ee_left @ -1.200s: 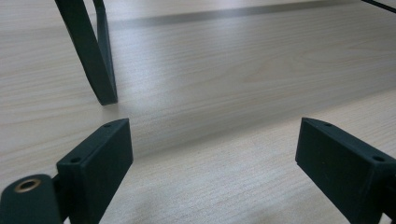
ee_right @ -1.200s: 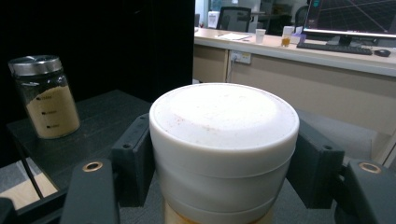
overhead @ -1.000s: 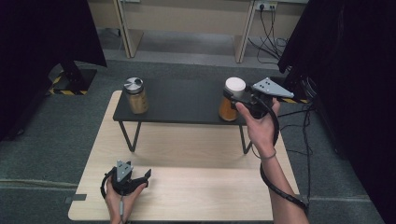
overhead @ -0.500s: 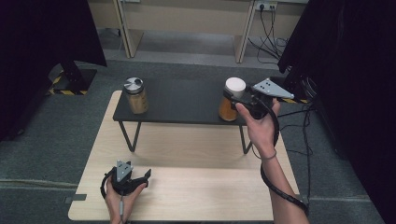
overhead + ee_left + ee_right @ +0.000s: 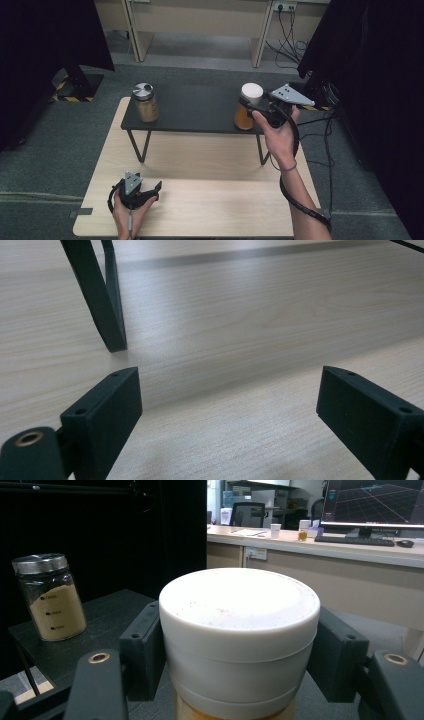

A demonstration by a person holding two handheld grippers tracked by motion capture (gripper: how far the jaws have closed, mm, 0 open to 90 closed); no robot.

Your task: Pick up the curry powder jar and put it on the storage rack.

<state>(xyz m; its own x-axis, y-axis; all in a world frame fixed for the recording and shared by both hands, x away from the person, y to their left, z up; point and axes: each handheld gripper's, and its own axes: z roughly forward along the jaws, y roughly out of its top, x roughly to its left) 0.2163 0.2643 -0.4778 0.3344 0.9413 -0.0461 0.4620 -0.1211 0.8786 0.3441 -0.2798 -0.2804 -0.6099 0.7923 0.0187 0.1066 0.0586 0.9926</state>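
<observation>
At the near edge of the light wooden table (image 5: 210,200), at about 7 o'clock in the high view, the left gripper (image 5: 156,188) is held low in the left hand (image 5: 129,212). In the left gripper view, its jaws are seen spread wide apart, with nothing but bare table surface between them. One foot of a black leg (image 5: 102,305) of the raised shelf is seen resting on the wood at 11 o'clock in that view.

Farther off, a low black shelf (image 5: 195,107) is seen standing on the table on thin legs. At its right end, at roughly 1 o'clock in the high view, an orange jar with a white lid (image 5: 248,106) is seen upright. The right gripper (image 5: 248,103) is held by the right hand (image 5: 276,135) from the right side of the jar, the forearm reaching up from 5 o'clock. In the right gripper view, the two jaws are seen pressed against opposite sides of the white lid (image 5: 239,630), closed as far as the lid allows.

At the left end of the shelf, at about 11 o'clock, a glass jar with a metal lid (image 5: 145,102) is seen upright, well apart from the orange jar, with tan powder inside.

Beyond the table, grey floor and pale desk legs (image 5: 260,40) are noted, with black curtains (image 5: 50,40) at both sides.
</observation>
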